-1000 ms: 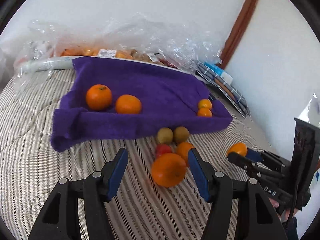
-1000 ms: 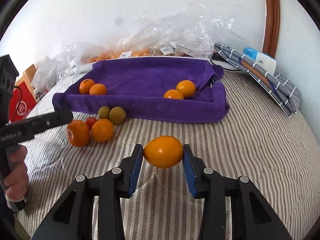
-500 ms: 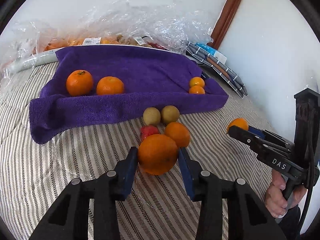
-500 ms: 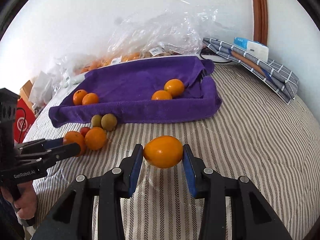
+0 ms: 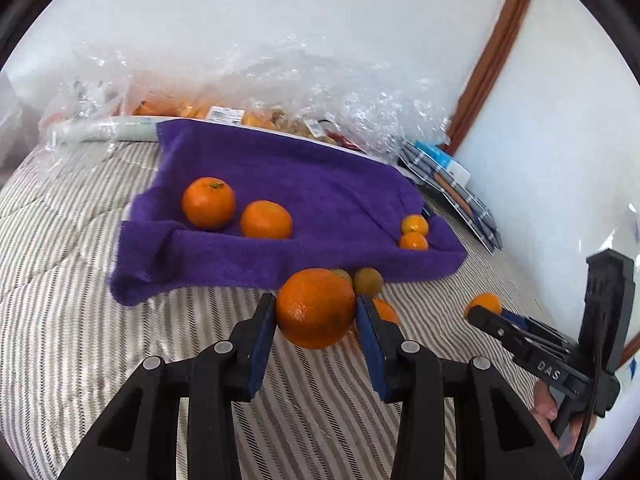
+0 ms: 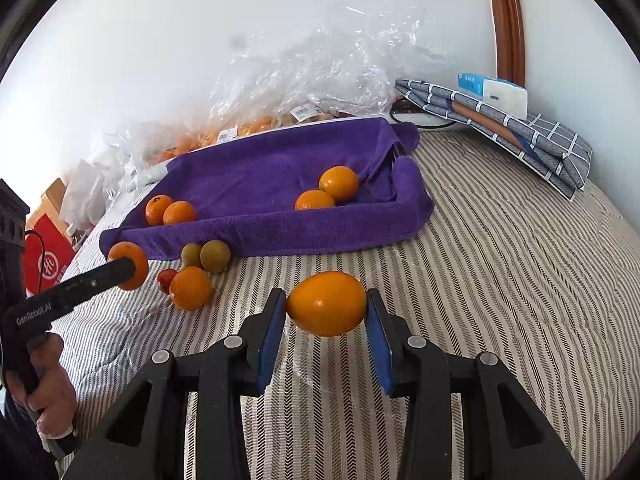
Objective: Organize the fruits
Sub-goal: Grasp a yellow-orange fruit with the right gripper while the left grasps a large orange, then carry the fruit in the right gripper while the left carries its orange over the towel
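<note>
My left gripper [image 5: 316, 316] is shut on a large orange [image 5: 316, 308] and holds it above the striped bed, in front of the purple towel tray [image 5: 280, 256]. My right gripper [image 6: 326, 312] is shut on a smooth yellow-orange fruit [image 6: 326, 303] held above the bed. The tray holds two oranges at its left [image 5: 208, 202] and two small ones at its right [image 5: 414, 225]. Two green-brown fruits [image 6: 208, 255], a small red fruit [image 6: 166, 277] and an orange [image 6: 191, 288] lie on the bed before the tray.
Clear plastic bags with more fruit [image 6: 304, 92] lie behind the tray against the wall. A folded checked cloth with a box [image 6: 500, 120] sits at the back right. A red box [image 6: 46, 258] stands off the bed's left side.
My left gripper closed on the large orange and lifted it off the bed toward the tray. My right gripper kept its fruit and moved slightly.
</note>
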A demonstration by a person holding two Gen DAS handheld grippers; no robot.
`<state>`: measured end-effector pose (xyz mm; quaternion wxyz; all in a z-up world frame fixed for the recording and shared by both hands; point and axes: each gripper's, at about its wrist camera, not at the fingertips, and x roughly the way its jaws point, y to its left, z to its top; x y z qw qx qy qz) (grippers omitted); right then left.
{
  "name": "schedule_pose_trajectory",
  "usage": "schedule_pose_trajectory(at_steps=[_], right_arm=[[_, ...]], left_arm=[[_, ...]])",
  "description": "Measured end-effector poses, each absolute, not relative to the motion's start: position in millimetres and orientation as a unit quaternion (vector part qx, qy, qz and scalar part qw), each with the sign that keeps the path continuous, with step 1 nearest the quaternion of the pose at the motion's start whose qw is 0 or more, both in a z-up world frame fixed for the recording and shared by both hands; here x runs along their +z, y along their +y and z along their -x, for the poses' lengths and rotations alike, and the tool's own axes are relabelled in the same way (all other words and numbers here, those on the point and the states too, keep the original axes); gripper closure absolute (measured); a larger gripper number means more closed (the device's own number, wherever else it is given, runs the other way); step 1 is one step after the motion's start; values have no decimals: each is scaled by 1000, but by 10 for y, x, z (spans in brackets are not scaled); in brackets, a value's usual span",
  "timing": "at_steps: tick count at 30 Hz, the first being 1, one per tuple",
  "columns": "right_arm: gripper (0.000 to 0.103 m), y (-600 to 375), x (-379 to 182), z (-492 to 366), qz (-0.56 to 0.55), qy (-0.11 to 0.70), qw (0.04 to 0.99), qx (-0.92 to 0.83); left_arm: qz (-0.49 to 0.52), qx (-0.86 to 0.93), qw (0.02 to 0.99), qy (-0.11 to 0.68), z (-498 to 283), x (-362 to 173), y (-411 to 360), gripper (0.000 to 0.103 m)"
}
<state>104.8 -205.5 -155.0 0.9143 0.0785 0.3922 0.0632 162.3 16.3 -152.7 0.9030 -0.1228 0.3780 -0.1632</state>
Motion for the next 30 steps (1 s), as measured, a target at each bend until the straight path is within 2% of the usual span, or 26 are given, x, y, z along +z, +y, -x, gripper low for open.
schedule_pose_trajectory(at_steps=[18, 30], right_arm=[[63, -2203, -1532, -1091, -115, 396, 909, 54], [63, -2014, -1047, -1606, -71, 361, 928, 65]], left_arm=[[157, -108, 923, 334, -1590, -1403, 459, 64], [185, -38, 931, 312, -1654, -1313, 770, 64]])
